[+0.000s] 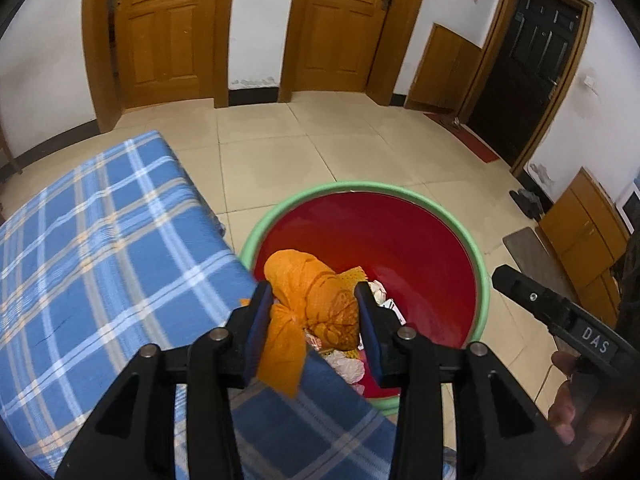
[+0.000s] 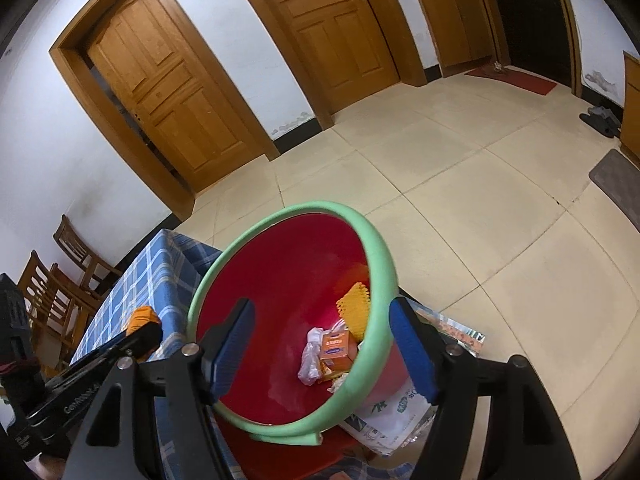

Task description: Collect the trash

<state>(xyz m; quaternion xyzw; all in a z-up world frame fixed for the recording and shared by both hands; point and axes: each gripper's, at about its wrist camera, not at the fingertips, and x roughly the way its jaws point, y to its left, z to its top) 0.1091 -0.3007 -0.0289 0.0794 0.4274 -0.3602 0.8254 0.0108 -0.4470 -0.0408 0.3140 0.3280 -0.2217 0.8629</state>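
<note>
Left wrist: knotted orange mesh bag in left claw.

Basin: on floor, right of table.
Trash: in basin.
Doors: behind, across floor.
Chairs: left of table.

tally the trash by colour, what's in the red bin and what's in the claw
orange: 2, the knotted orange bag held in the left claw and the small orange box in the bin
yellow: 1, the yellow mesh piece
white: 1, the crumpled white plastic
total: 4 that can be told apart
</note>
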